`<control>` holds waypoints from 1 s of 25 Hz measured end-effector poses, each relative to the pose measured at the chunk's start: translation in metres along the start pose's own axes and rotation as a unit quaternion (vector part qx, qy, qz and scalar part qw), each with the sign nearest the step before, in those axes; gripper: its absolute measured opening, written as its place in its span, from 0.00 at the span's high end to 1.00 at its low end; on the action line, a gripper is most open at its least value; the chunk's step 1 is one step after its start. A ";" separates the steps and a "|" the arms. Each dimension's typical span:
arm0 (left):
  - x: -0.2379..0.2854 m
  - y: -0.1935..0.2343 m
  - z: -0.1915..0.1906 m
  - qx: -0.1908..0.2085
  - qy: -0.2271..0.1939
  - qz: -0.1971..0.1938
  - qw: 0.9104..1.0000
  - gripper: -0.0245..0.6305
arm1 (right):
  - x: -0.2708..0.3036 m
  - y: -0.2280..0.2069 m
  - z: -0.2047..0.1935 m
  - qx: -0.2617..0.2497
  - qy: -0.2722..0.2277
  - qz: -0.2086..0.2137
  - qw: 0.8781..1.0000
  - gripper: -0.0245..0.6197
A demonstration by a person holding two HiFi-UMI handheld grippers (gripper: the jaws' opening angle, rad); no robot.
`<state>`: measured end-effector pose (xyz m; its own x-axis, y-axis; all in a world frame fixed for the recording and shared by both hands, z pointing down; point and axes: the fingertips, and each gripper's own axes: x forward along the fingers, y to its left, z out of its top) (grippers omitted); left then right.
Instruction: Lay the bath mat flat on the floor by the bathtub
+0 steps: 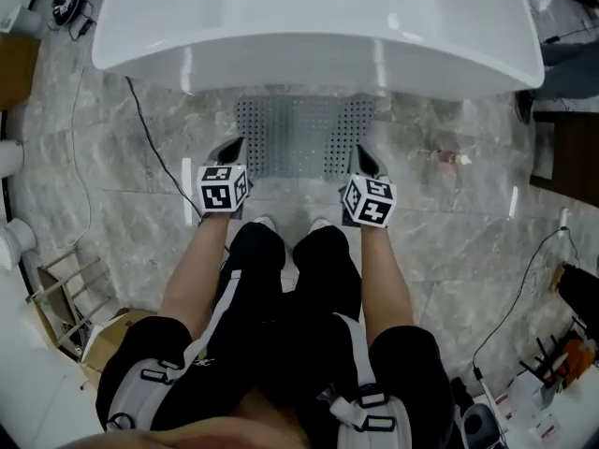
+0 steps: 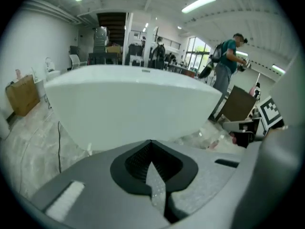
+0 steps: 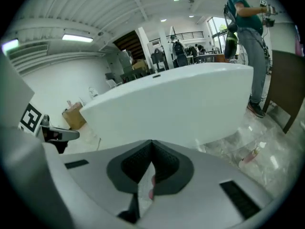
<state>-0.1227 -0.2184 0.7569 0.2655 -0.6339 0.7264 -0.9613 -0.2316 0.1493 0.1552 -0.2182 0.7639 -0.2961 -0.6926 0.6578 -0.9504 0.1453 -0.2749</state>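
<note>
A grey perforated bath mat lies on the marble floor against the foot of the white bathtub. My left gripper is at the mat's near left corner and my right gripper at its near right corner. In the left gripper view the jaws are shut, with a thin strip of the mat pinched between them. The right gripper view shows the same: jaws shut on a strip of mat. The bathtub fills both views just ahead.
A black cable runs over the floor left of the mat. A small bottle lies to the right. A cardboard box stands far left and a wooden rack lower left. A person stands beyond the tub.
</note>
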 end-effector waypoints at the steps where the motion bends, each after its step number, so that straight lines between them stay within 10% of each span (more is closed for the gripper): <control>1: -0.030 -0.015 0.033 -0.005 -0.018 -0.007 1.000 0.96 | -0.030 0.016 0.028 0.011 -0.009 0.011 1.000 0.95; 9: -0.280 -0.087 0.253 0.005 -0.142 -0.038 0.989 0.96 | -0.272 0.132 0.261 -0.044 -0.172 0.022 0.984 0.95; 14: -0.390 -0.107 0.364 0.064 -0.266 -0.018 0.962 0.96 | -0.380 0.172 0.385 -0.068 -0.312 -0.002 0.948 0.95; 19: -0.465 -0.138 0.400 0.108 -0.336 -0.025 0.935 0.96 | -0.444 0.189 0.411 -0.080 -0.363 -0.005 0.928 0.95; 25: -0.499 -0.165 0.390 0.099 -0.361 -0.049 0.926 0.96 | -0.476 0.186 0.390 -0.083 -0.373 -0.002 0.924 0.95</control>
<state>-0.0675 -0.1514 0.1086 0.3993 -0.9143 0.0676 -0.9167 -0.3994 0.0127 0.1563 -0.1374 0.1261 -0.2035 -0.9787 -0.0258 -0.9712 0.2052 -0.1212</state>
